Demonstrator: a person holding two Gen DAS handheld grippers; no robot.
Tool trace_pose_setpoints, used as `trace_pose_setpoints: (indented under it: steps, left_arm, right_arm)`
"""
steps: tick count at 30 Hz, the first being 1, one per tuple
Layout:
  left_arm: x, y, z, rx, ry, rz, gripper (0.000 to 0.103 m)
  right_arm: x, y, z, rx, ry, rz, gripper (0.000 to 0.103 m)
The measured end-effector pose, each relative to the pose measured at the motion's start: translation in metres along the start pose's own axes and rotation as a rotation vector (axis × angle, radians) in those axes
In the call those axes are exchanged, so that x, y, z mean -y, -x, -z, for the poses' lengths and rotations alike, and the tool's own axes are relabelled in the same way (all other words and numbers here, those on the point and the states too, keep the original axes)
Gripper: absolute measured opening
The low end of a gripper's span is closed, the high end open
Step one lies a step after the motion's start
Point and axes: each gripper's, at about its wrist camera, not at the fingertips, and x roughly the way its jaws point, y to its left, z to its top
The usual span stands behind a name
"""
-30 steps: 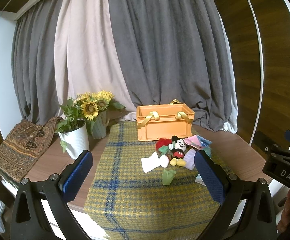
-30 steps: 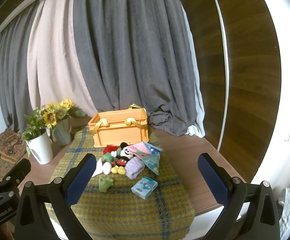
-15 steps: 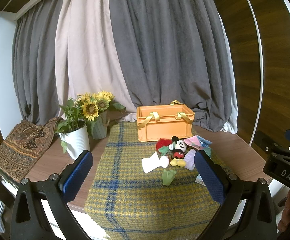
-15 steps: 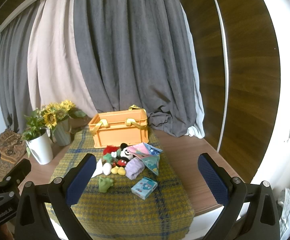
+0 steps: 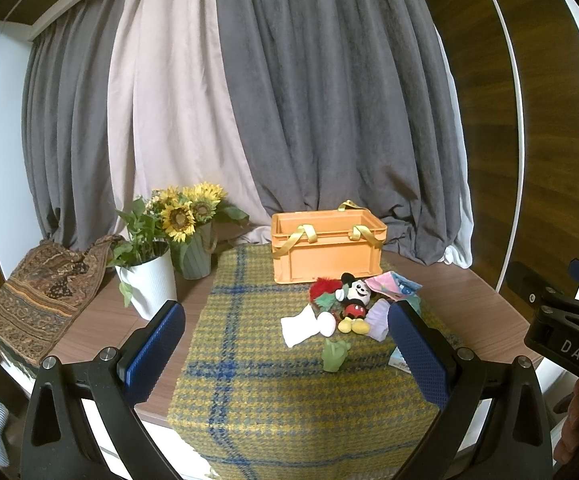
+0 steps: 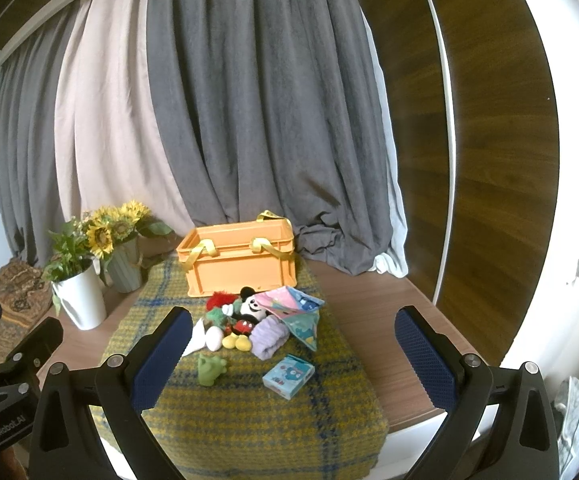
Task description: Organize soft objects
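An orange crate with yellow straps stands at the back of a yellow-blue checked cloth; it also shows in the right wrist view. In front of it lies a pile of soft things: a Mickey Mouse plush, a red plush, a white cloth, a lilac cloth, a pink-blue cloth, a green toy and a small blue pack. My left gripper and right gripper are both open and empty, held back from the pile.
A white pot with a green plant and a grey vase of sunflowers stand left of the cloth. A patterned brown cloth hangs over the table's left edge. Grey and pink curtains hang behind. A wooden wall panel is at the right.
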Motion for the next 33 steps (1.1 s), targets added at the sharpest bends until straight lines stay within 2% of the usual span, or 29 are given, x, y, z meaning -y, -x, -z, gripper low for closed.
trace_pose_setpoints:
  steps: [17,24,33]
  left_arm:
    - [0.003,-0.009,-0.002,-0.016,-0.010,0.018,0.103]
    - [0.003,-0.042,0.008,-0.057,-0.066,0.067,0.103]
    - [0.004,-0.103,0.026,-0.103,-0.155,0.183,0.103]
  right_arm:
    - [-0.002,-0.004,0.000,-0.013,0.000,0.001,0.103]
    - [-0.007,-0.024,0.010,-0.056,-0.022,0.029,0.103]
    - [-0.018,-0.070,0.035,-0.146,-0.055,0.092,0.103]
